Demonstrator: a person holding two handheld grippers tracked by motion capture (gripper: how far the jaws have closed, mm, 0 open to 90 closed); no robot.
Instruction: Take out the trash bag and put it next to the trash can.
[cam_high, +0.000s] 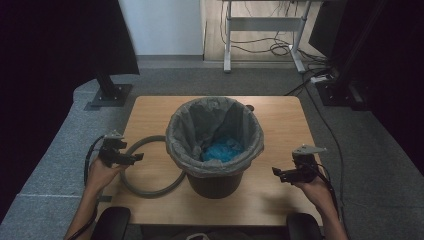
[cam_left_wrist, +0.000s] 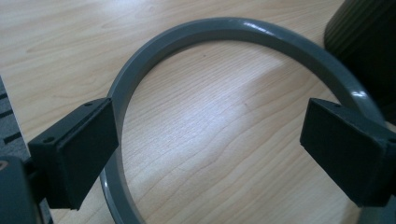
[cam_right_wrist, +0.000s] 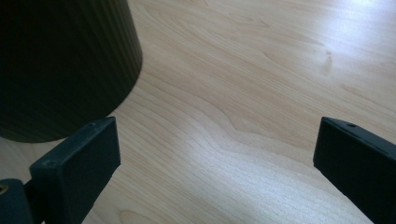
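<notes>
- Pale wood grain runs under both of my grippers; the table (cam_high: 280, 195) is a light tabletop, with two dark rounded pads just below its near edge.
- My left gripper (cam_high: 134, 158) hangs over the table's left side with its jaws spread wide and nothing between them.
- Under those jaws lies the grey ring (cam_left_wrist: 196, 35): in the left gripper view its arc starts at the left-hand jaw, sweeps forward and comes back behind the right-hand one, flat on the wood.
- My right gripper (cam_high: 276, 172) hovers over the right side, jaws also released and empty; between them I see bare wood.
- Ahead of the right gripper's left-hand jaw stands the dark ribbed wall of the bin (cam_right_wrist: 60, 65), well apart from the jaw tips.
- Between my two grippers, in the high view, that bin sits mid-table, lined with a grey bag (cam_high: 214, 127) folded over its rim; something blue (cam_high: 222, 149) lies at the bottom.
- The ring touches or passes just behind the bin's base on its left; I cannot tell which.
- Beyond the table I see grey carpet (cam_high: 165, 80), dark curtains at both sides, a white wall, and a white desk frame (cam_high: 227, 45) with cables on the floor.
</notes>
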